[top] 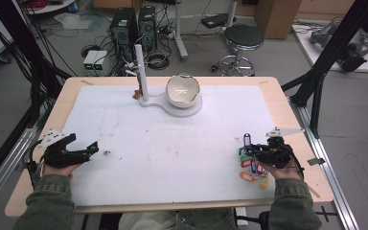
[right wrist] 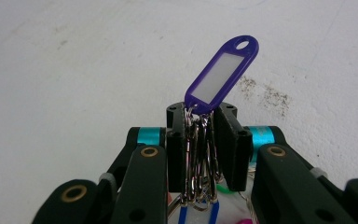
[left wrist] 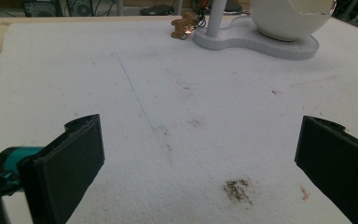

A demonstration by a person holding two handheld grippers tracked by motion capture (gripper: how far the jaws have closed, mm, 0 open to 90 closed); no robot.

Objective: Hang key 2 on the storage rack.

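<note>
The right hand-held gripper (right wrist: 204, 135) is clamped almost fully shut on a bundle of metal rings (right wrist: 199, 154), and a purple tag (right wrist: 221, 74) sticks up and forward out of the jaws, its long axis running on from the gripper's own line. In the high view this gripper (top: 254, 149) sits at the counter's (top: 287, 112) right front, with the other coloured tags (top: 249, 168) bunched beneath and just beside it on the white mat (top: 172, 143).

The left hand-held gripper (top: 87, 150) rests at the left front, jaws wide apart and holding nothing (only stained mat lies between them).

The white stand (top: 172, 98), with its post (top: 140, 72) and bowl (top: 183, 90), lies well ahead of both, at the far middle. The tags are in the right hand, so any carry to the stand runs forward and leftward from there.
</note>
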